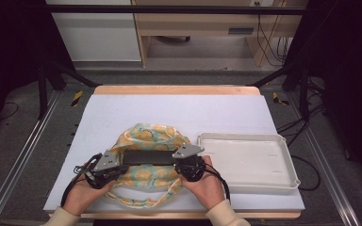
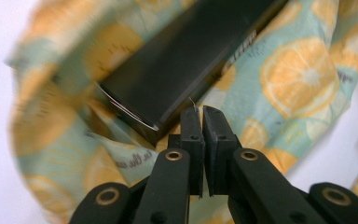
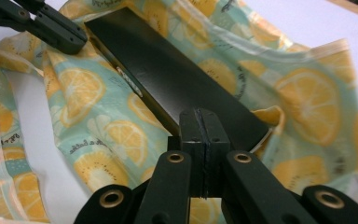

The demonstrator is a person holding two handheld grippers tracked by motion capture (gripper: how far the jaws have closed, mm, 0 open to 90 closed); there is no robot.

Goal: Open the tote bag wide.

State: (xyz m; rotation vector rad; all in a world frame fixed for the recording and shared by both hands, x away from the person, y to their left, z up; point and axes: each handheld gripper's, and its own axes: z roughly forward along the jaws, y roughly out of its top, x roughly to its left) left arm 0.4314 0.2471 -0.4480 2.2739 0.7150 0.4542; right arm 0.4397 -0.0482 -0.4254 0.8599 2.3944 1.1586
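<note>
high view: a lemon-print cloth bag [image 1: 146,162] lies on the white desk [image 1: 179,110], a long black box [image 1: 147,157] resting across it, one end seemingly tucked into the bag's mouth. left gripper [image 1: 109,170] sits at the box's left end, right gripper [image 1: 188,165] at its right end. an empty white tray [image 1: 283,162] stands just beside the bag, to the right

left gripper view: fingers [image 2: 193,123] pressed together with nothing clearly between them, tips just beside the box's [image 2: 186,56] near corner, over the printed cloth [image 2: 303,79]

right gripper view: fingers [image 3: 213,126] fully closed on each other; whether they pinch cloth, cannot tell. the box [image 3: 177,81] runs away from them toward the other gripper [image 3: 77,42], over the bag [image 3: 98,126]

judgement: the box is at most partly into the bag; getting it fully in or out remains

condition of the box: matte black, slim, rigid, a small label on one edge, no visible damage
</note>
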